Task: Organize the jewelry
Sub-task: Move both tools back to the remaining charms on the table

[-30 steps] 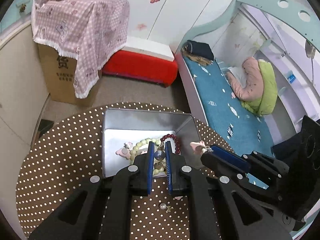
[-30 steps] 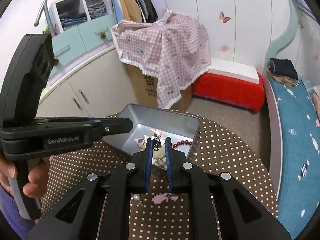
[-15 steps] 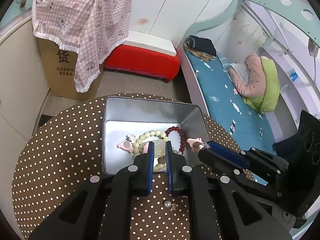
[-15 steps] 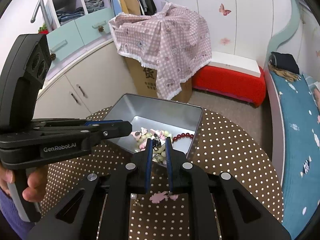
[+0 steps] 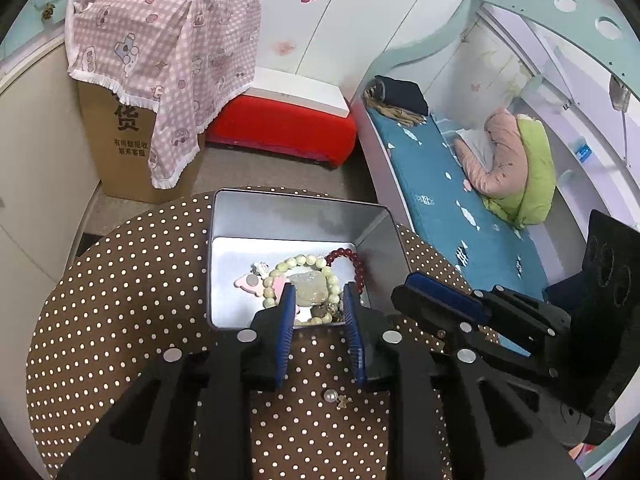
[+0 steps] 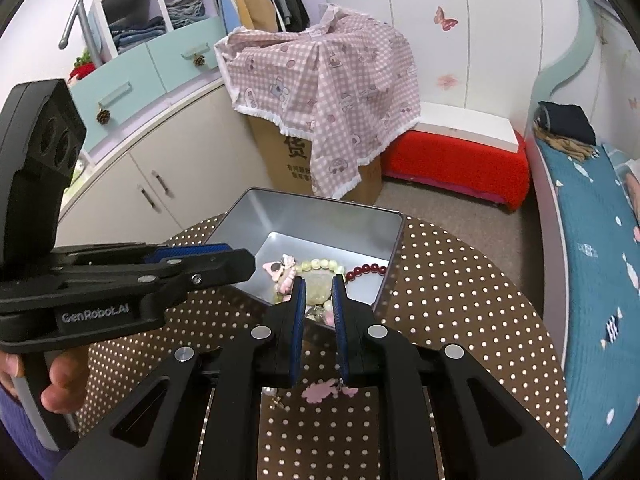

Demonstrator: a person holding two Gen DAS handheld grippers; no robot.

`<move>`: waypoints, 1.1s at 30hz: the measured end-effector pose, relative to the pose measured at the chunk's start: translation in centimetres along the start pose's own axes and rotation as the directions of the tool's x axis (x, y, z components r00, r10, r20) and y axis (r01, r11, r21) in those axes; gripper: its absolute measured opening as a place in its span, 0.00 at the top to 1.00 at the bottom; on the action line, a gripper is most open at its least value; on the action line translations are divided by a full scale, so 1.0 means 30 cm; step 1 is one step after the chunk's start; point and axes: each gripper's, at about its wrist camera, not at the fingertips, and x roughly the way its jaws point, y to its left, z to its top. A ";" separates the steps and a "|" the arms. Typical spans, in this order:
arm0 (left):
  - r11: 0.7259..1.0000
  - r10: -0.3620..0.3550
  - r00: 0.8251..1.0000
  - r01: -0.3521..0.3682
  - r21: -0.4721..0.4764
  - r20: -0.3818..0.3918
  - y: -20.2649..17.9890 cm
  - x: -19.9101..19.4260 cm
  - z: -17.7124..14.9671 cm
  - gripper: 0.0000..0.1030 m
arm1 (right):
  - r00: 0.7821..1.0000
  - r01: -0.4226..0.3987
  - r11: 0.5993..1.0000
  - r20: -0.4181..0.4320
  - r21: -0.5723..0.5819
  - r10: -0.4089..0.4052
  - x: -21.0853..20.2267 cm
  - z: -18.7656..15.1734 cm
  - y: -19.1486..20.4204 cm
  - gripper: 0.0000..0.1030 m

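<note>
Jewelry sits heaped in the silver tin on the round polka-dot table: a pale green bead bracelet, a dark red bead bracelet, a pink charm and a cloudy pale stone in the middle of the pile. From the left wrist view, the left gripper hangs over the tin's near edge, and here is the change: a second ago its jaws were pinched on a small dark bead, and now they have just been opening, standing clearly apart with nothing between the pads and the pile showing through the gap. Behind the fingers, a loose pearl earring lies on the cloth outside the tin. The right gripper comes in from the right, just beside the tin's right wall. Over to the right wrist view: the right gripper points down at the same tin, blue pads nearly together with a narrow slit, much as a second ago; I cannot tell whether anything is pinched there. A pink flower piece lies on the cloth beneath its fingers. The left gripper reaches in from the left, a hand on its grip.
</note>
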 end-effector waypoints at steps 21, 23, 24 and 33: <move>0.996 0.051 0.994 -0.058 0.071 0.098 -0.121 -0.073 -0.260 0.63 | 0.999 0.037 0.999 0.005 -0.007 -0.037 -0.172 -0.220 -0.038 0.59; 0.995 0.061 0.995 -0.067 0.069 0.084 -0.126 -0.046 -0.288 0.63 | 0.999 0.035 0.999 -0.006 0.003 -0.034 -0.168 -0.252 -0.055 0.59; 0.996 0.066 0.995 -0.070 0.063 0.074 -0.128 -0.030 -0.303 0.63 | 0.999 0.031 0.999 -0.012 0.012 -0.031 -0.166 -0.268 -0.065 0.58; 0.987 0.145 0.989 -0.147 0.057 0.033 -0.164 0.093 -0.359 0.63 | 0.999 0.015 0.999 -0.047 0.047 -0.013 -0.132 -0.339 -0.130 0.56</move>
